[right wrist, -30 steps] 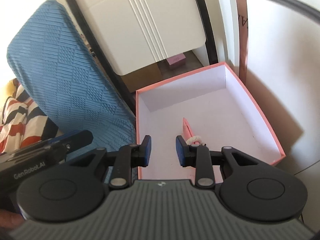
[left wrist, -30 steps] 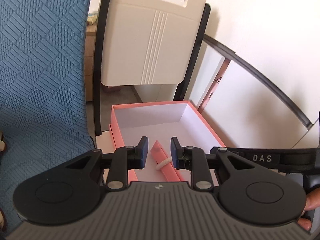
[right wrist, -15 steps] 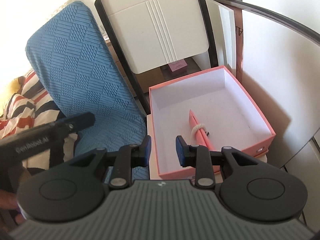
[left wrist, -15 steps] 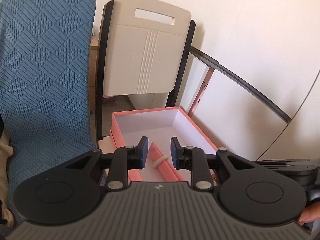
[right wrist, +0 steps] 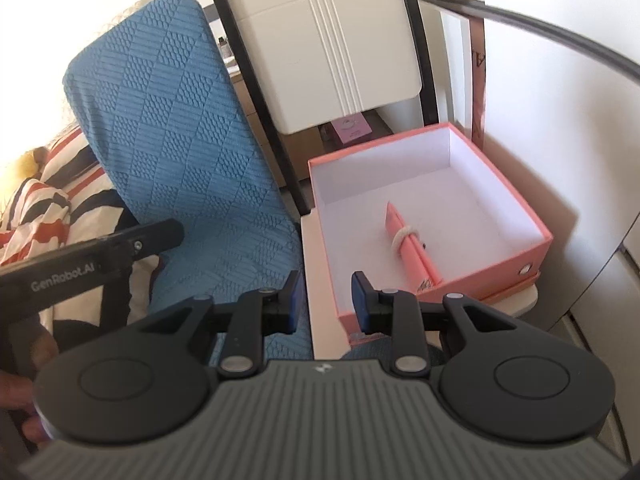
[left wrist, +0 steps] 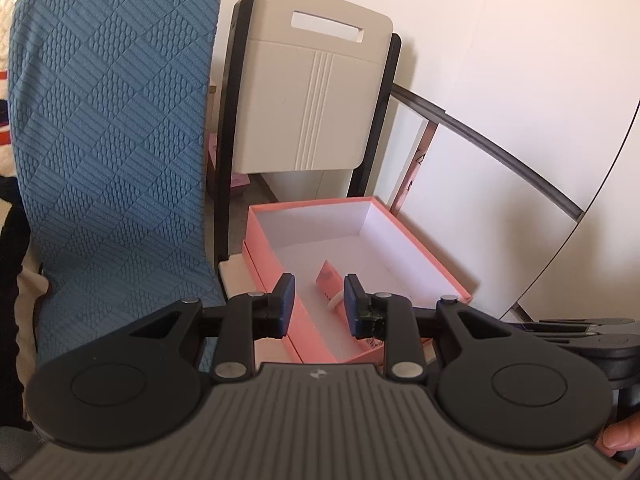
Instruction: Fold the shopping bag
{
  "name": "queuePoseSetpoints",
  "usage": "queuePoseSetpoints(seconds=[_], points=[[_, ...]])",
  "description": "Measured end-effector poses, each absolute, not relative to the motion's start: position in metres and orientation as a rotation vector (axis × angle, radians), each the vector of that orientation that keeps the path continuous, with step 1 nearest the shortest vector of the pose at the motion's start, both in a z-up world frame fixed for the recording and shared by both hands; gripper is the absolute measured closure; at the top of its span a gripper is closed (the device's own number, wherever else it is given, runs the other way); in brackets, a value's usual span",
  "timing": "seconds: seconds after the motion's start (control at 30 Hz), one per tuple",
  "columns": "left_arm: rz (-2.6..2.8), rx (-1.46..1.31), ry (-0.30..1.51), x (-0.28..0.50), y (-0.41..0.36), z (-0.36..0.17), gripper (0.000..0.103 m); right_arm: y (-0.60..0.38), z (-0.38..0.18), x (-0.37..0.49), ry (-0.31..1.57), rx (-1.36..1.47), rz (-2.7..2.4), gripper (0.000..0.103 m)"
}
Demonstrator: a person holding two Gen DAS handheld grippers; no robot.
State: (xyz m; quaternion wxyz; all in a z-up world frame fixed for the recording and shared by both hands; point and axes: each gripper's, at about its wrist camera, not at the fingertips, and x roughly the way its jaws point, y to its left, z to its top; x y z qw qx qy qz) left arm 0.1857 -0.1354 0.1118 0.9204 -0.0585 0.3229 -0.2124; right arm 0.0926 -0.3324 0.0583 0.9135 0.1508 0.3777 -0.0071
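Note:
The folded pink shopping bag (left wrist: 326, 276) (right wrist: 408, 240) lies as a flat roll, bound by a white band, on the floor of an open pink box (left wrist: 316, 340) (right wrist: 480, 276). My left gripper (left wrist: 319, 296) hovers back from the box's near left corner. Its jaws are opening and nothing is between them. My right gripper (right wrist: 326, 296) is open and holds nothing, out in front of the box's near left corner and apart from the bag. The left tool's black body (right wrist: 92, 256) shows at the left of the right wrist view.
A blue textured chair cover (left wrist: 112, 160) (right wrist: 180, 140) stands left of the box. Behind it leans a folded white chair with a black frame (left wrist: 312, 100) (right wrist: 340, 40). The box rests on a white stand (right wrist: 320, 280). Striped cloth (right wrist: 40, 200) lies far left; white panels close the right.
Both grippers have pulled back from the box, which now looks smaller and farther off. The bag stays in the box. The left jaws stand slightly wider.

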Motion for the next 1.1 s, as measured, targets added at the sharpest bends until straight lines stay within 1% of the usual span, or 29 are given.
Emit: queuePoseSetpoints(seconds=[0.3, 0.33, 0.37, 0.4, 0.43, 0.47, 0.5, 0.57, 0.67, 0.77, 0.9, 1.1], points=[[-0.438, -0.136, 0.695, 0.184, -0.125, 0.1, 0.066, -0.325, 0.051, 0.083, 0.772, 0.317, -0.063, 0.072], [-0.437, -0.136, 0.695, 0.184, -0.124, 0.1, 0.059, -0.325, 0.05, 0.082, 0.771, 0.316, -0.068, 0.066], [-0.437, -0.135, 0.691, 0.183, -0.123, 0.1, 0.05, -0.325, 0.05, 0.082, 0.768, 0.319, -0.074, 0.049], [-0.435, -0.135, 0.685, 0.183, -0.122, 0.101, 0.047, -0.326, 0.049, 0.082, 0.763, 0.325, -0.087, 0.039], [-0.433, -0.134, 0.68, 0.183, -0.122, 0.102, 0.041, -0.327, 0.048, 0.082, 0.758, 0.328, -0.098, 0.025], [-0.432, -0.131, 0.677, 0.184, -0.121, 0.103, 0.036, -0.327, 0.048, 0.082, 0.755, 0.327, -0.108, 0.02], [-0.433, -0.127, 0.671, 0.184, -0.121, 0.104, 0.033, -0.327, 0.048, 0.083, 0.752, 0.324, -0.112, 0.02], [-0.432, -0.113, 0.653, 0.184, -0.12, 0.104, 0.015, -0.327, 0.047, 0.084, 0.75, 0.317, -0.12, 0.02], [-0.42, -0.089, 0.637, 0.187, -0.118, 0.102, 0.008, -0.326, 0.043, 0.087, 0.746, 0.309, -0.134, 0.02], [-0.399, -0.104, 0.652, 0.195, -0.111, 0.092, 0.004, -0.324, 0.037, 0.092, 0.749, 0.308, -0.134, 0.02], [-0.339, -0.117, 0.686, 0.213, -0.102, 0.069, 0.001, -0.321, 0.026, 0.1, 0.754, 0.305, -0.127, 0.02], [-0.239, -0.132, 0.734, 0.252, -0.088, 0.01, 0.0, -0.312, 0.006, 0.117, 0.752, 0.308, -0.099, 0.02]])
